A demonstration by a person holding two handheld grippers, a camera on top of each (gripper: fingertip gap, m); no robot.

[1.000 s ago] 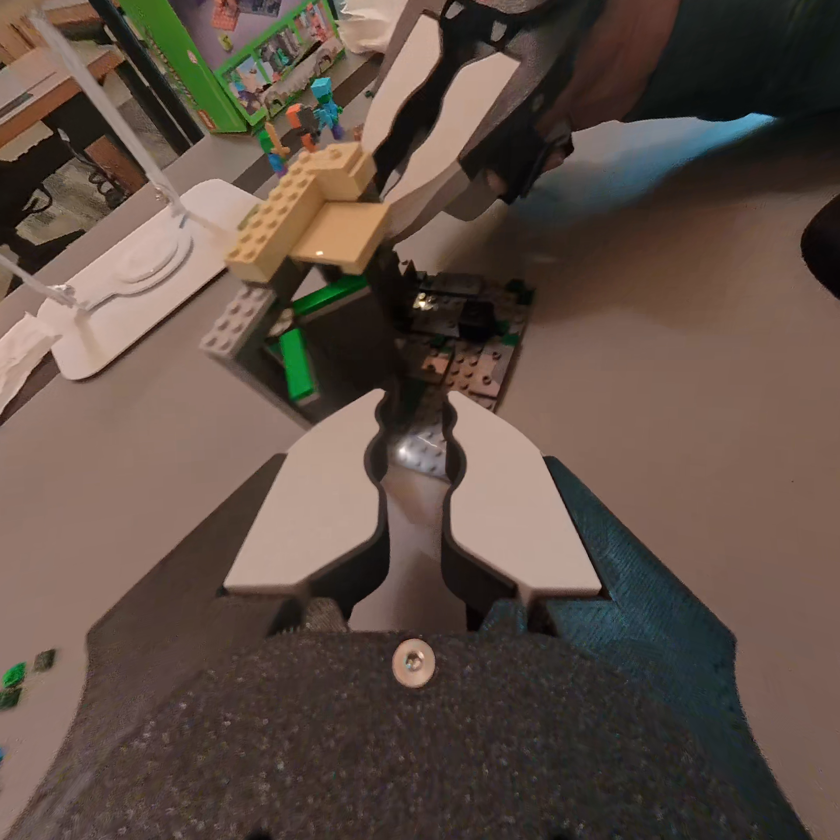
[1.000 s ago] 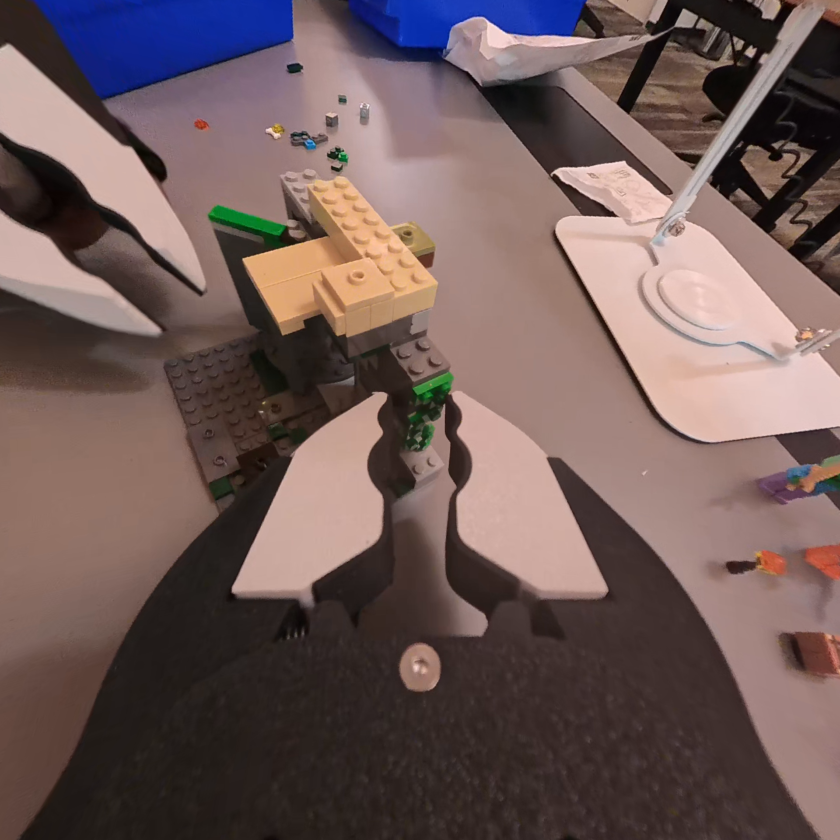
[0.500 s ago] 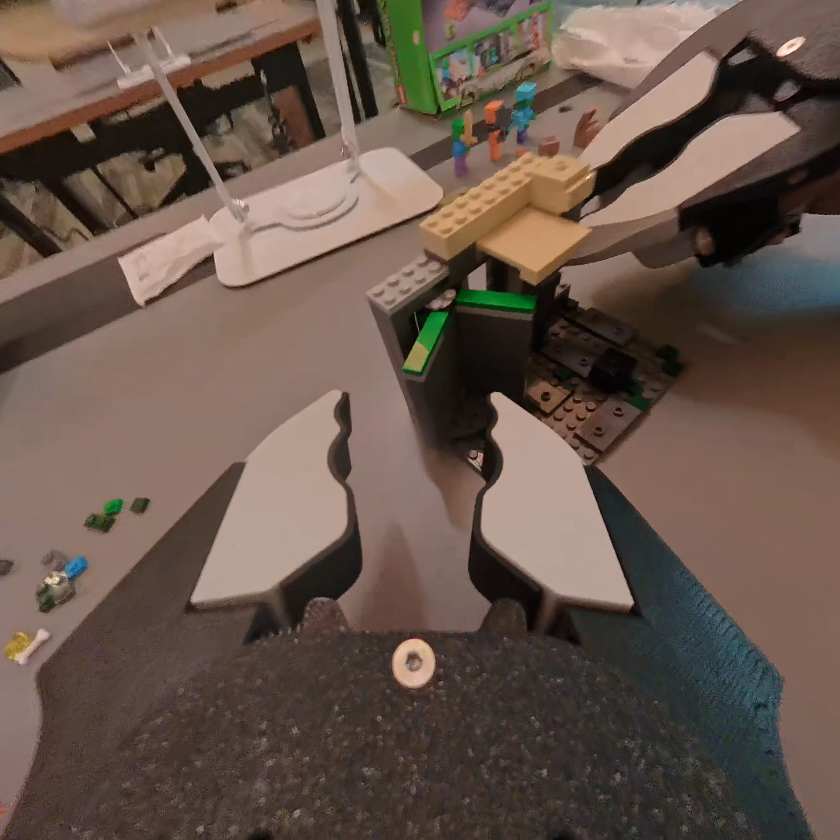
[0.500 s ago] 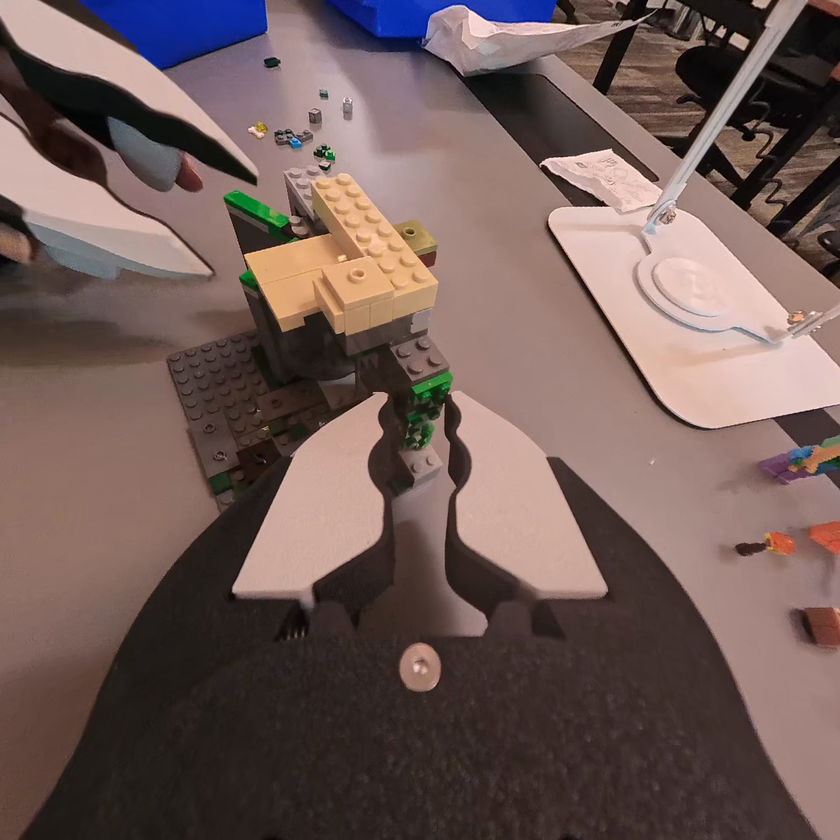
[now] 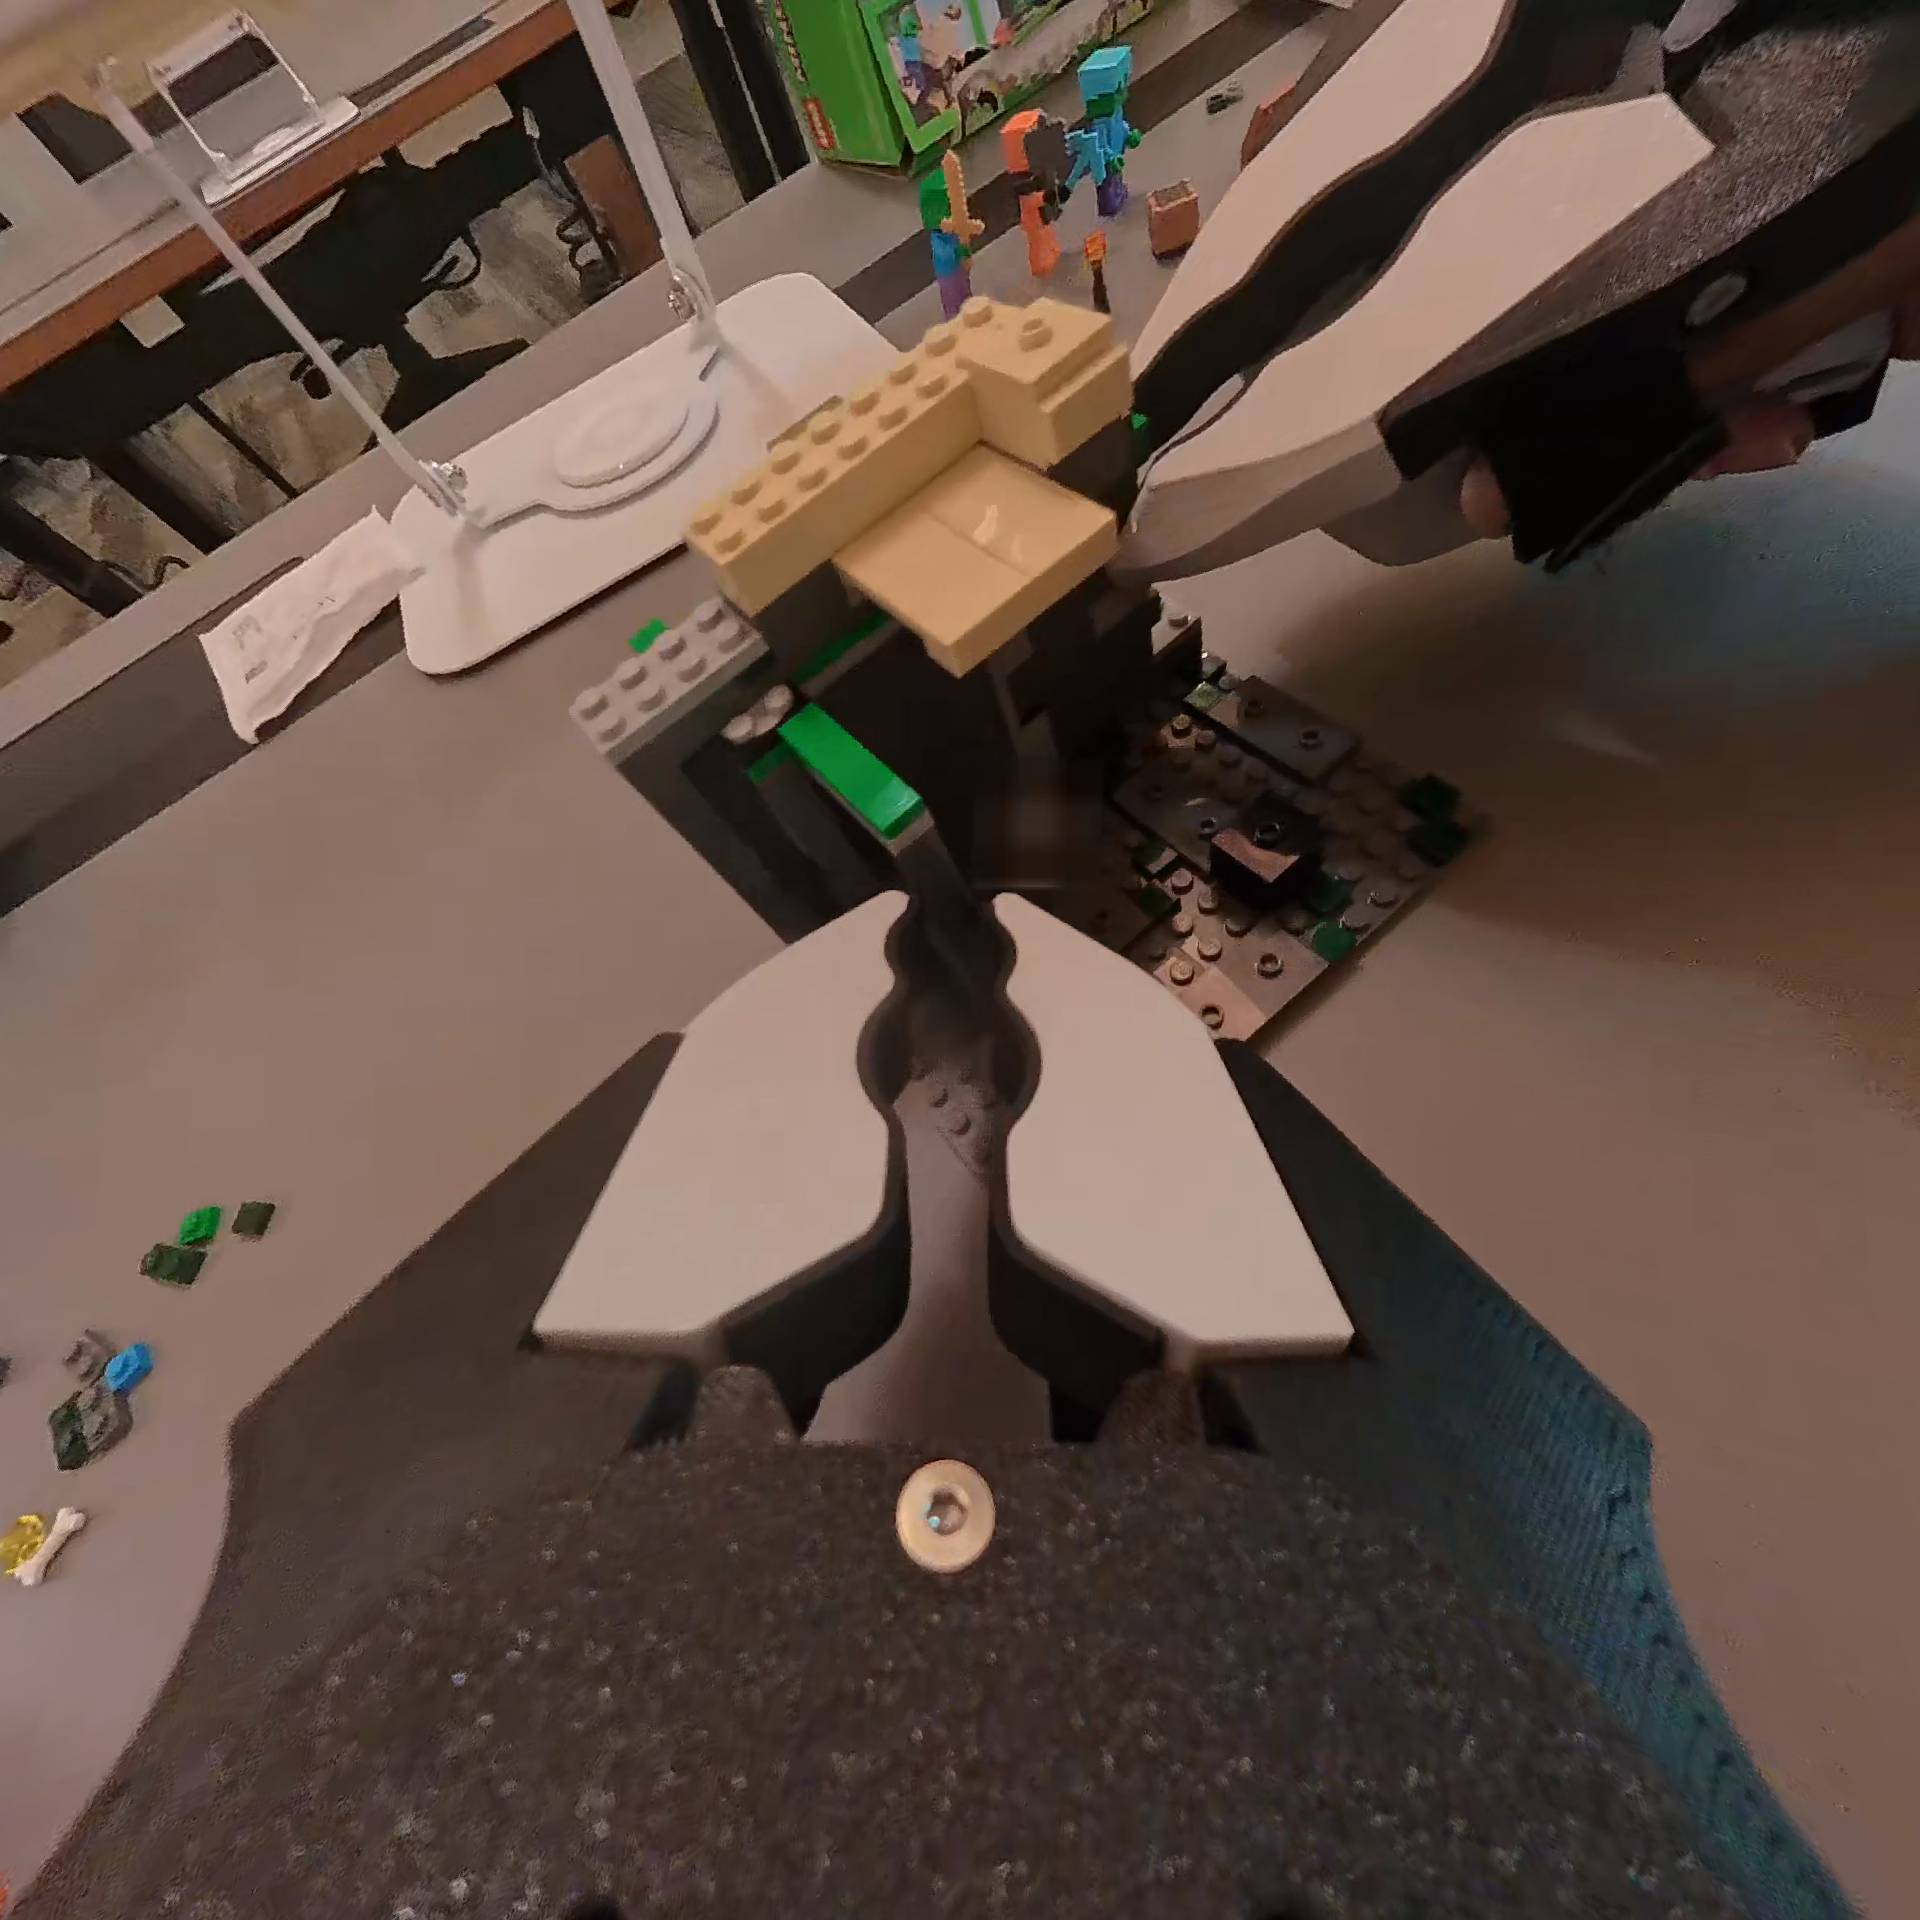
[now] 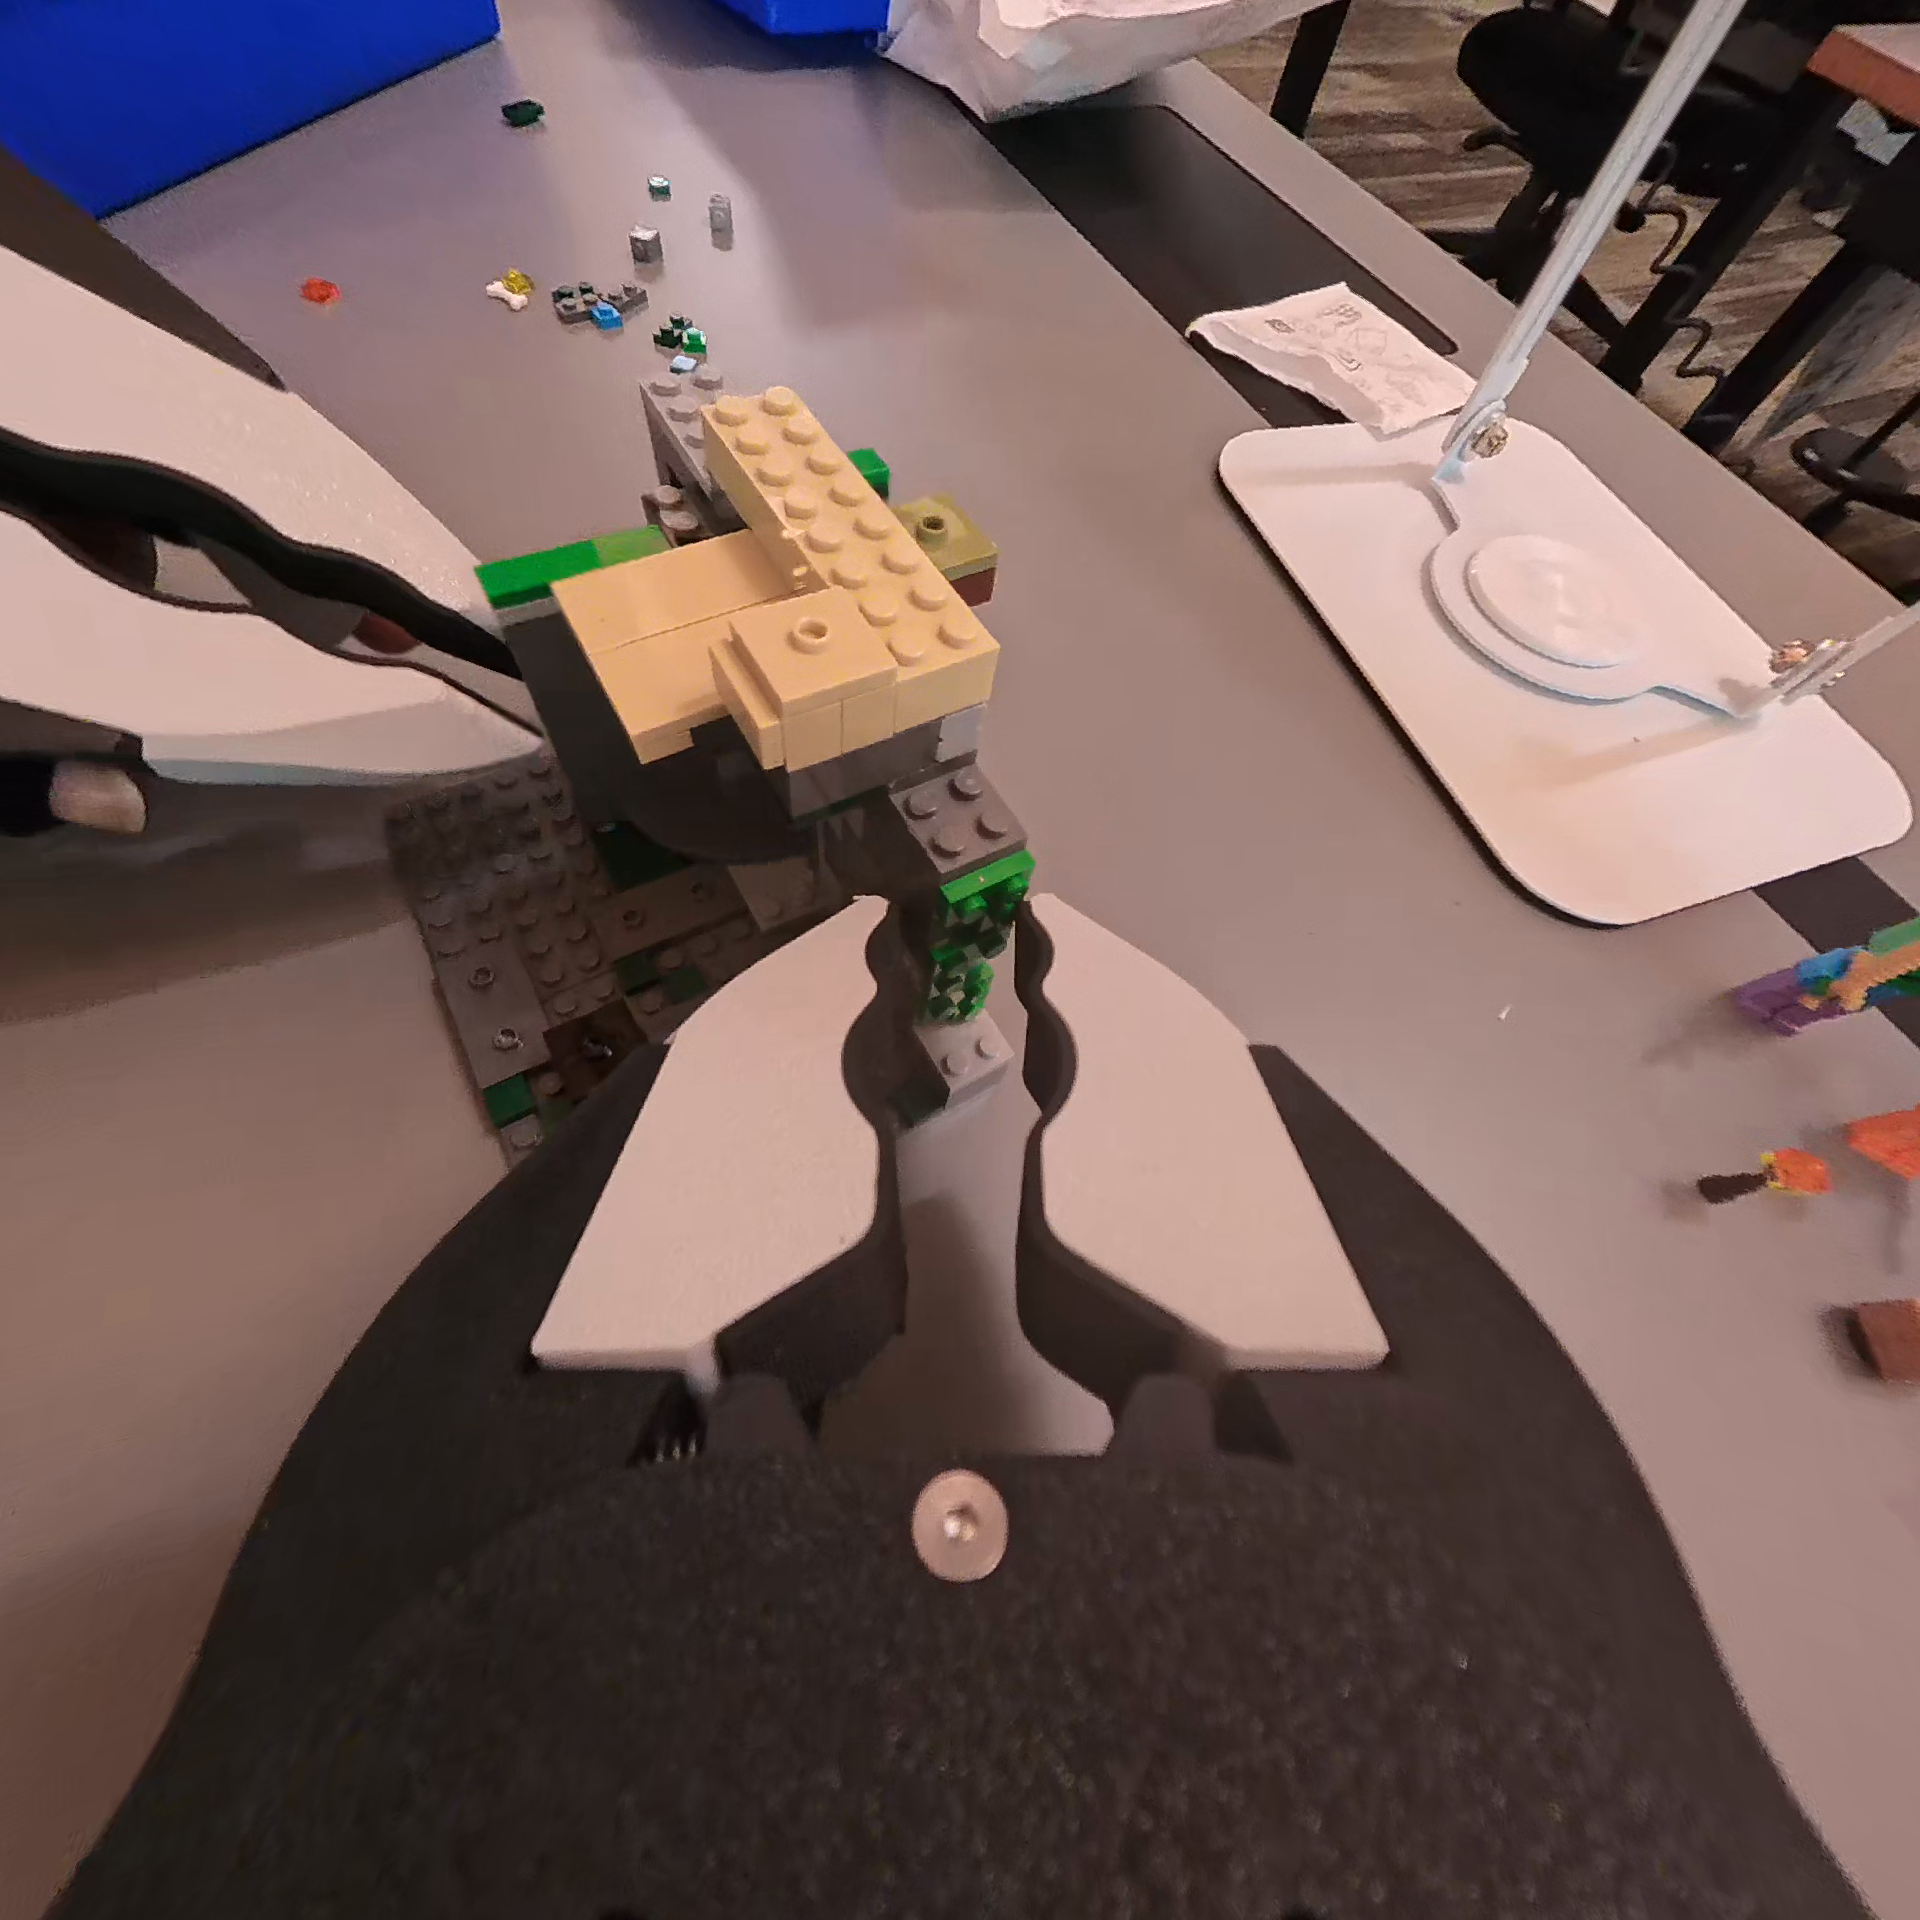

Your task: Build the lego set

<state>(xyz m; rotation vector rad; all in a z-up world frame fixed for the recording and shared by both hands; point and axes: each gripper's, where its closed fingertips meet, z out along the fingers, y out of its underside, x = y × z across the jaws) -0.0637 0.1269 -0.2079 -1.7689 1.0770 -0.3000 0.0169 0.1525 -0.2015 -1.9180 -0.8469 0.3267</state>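
The lego model (image 5: 935, 499) has a tan roof on dark walls and stands on a dark studded baseplate (image 5: 1299, 935). My left gripper (image 5: 948, 914) is shut on the lower edge of the model's dark wall, below a green tile. In the right wrist view it comes in from the left and its tips (image 6: 509, 675) touch that wall. My right gripper (image 6: 951, 914) is shut on the model's green and grey corner column (image 6: 971, 956). In the left wrist view it (image 5: 1138, 488) reaches in under the tan roof from the upper right.
A white lamp base (image 6: 1558, 675) stands beside the model, with a paper slip (image 5: 301, 634) near it. Minifigures (image 5: 1039, 177) and a green box (image 5: 935, 62) are behind. Loose small pieces (image 6: 603, 301) lie near the blue bins (image 6: 239, 73). More figures (image 6: 1829, 987) lie at the right. Left tips to right tips: about 9 cm.
My left gripper opened and swung round the model half a second ago, then moved in and closed on the dark wall. The right gripper has kept its hold on the column.
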